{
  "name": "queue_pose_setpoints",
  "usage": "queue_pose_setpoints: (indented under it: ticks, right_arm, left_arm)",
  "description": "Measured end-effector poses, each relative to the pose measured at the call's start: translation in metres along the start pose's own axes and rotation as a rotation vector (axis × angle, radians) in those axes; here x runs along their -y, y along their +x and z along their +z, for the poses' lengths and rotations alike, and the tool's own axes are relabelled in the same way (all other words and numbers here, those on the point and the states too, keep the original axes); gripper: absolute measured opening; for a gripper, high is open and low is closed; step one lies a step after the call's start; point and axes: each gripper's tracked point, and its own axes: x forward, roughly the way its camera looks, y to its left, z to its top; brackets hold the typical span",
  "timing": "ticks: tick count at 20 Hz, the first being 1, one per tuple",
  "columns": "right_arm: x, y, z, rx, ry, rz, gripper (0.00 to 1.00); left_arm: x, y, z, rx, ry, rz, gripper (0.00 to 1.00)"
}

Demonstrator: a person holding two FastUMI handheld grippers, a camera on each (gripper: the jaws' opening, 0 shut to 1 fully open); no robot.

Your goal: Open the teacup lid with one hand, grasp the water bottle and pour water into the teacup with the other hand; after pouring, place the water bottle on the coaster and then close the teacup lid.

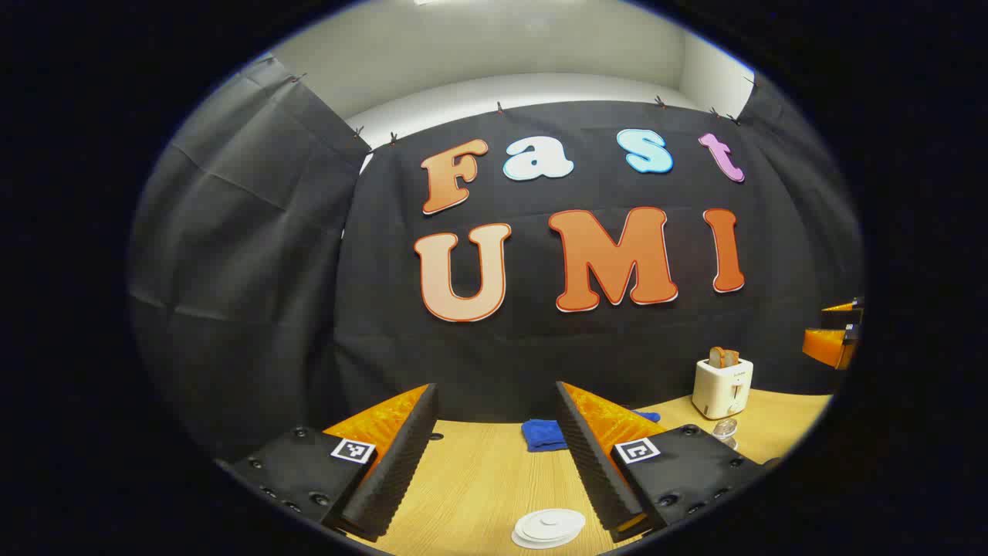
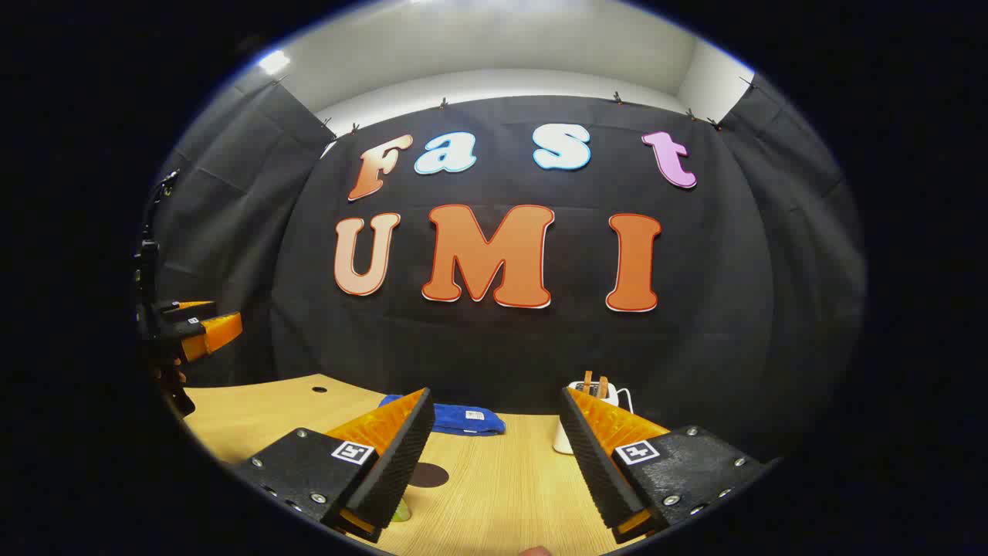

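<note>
- Left gripper view shows a white round teacup lid low on the wooden table, between the 2 fingers of the left gripper, which stand wide apart and hold nothing.
- Behind it a blue cloth lies at the table's far edge; a white toaster with bread in it stands to the right, with a small clear thing just before it, too small to tell.
- Right gripper view: the right gripper is likewise spread wide and empty above the table.
- A dark round coaster lies beside its left finger, with a small greenish thing near, partly hidden.
- At the left edge the other gripper shows, held up.
</note>
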Motion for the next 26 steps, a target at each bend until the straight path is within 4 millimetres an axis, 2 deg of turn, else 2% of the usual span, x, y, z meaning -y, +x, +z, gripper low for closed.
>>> queue_pose_setpoints:
  ticks: [4,10,13,15,18,22,26]
  right_arm:
    - [-0.008,0.000,-0.003,-0.004,-0.001,0.023,0.98]
    - [-0.016,-0.004,0.003,0.000,-0.008,0.054,0.98]
    - [-0.012,-0.005,0.009,0.025,-0.019,0.040,0.97]
    - [-0.011,-0.005,0.012,0.032,-0.019,0.033,0.97]
    - [-0.011,-0.004,0.007,0.020,-0.019,0.030,0.98]
    - [-0.019,-0.004,-0.002,0.006,-0.024,0.054,0.98]
    - [-0.034,-0.006,-0.016,-0.012,-0.037,0.097,0.98]
  left_arm:
    - [0.006,-0.006,0.005,0.018,-0.008,-0.007,0.96]
    - [0.019,-0.003,-0.005,-0.007,-0.005,-0.014,0.96]
    - [0.018,-0.003,-0.001,0.001,-0.013,-0.005,0.97]
    - [0.008,-0.004,0.002,0.018,-0.010,0.039,0.98]
    - [0.009,-0.007,0.010,0.041,-0.008,0.050,0.96]
    - [0.013,-0.007,-0.005,0.012,-0.006,0.023,0.98]
    - [0.019,-0.003,-0.029,-0.035,-0.006,-0.010,0.96]
